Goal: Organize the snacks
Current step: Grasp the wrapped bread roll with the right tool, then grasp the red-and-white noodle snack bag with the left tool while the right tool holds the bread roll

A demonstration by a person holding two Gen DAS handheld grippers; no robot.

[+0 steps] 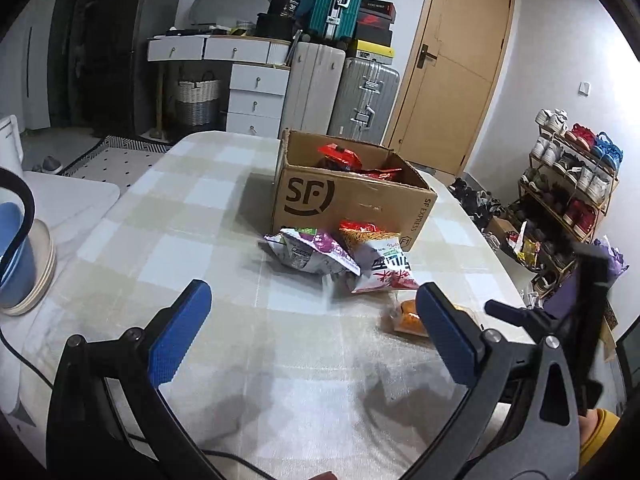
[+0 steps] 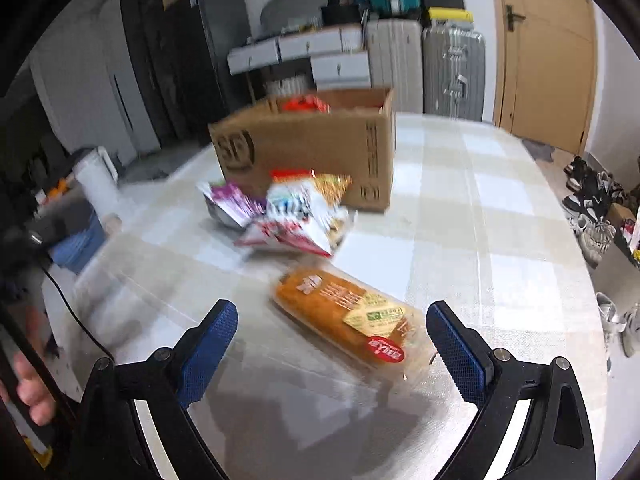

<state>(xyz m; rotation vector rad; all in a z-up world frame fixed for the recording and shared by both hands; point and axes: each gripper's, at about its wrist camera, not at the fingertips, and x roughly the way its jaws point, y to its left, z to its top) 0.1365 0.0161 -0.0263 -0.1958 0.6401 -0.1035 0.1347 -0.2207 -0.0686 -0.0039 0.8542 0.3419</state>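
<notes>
We find our right gripper (image 2: 332, 344) spread wide and empty, just above the wrapped bread loaf (image 2: 344, 314) lying on the table (image 2: 500, 216). We judge it light, soft and crushable in slippery film; grasp across its middle, gently. Our left gripper (image 1: 312, 328) is likewise apart, holding nothing. Beyond, a heap of snack bags (image 1: 336, 256) rests against the cardboard box (image 1: 352, 196), partly filled.

bare tablecloth (image 1: 200, 240) left of box (image 1: 352, 200); snack pile (image 1: 340, 256) blocks front.
</notes>
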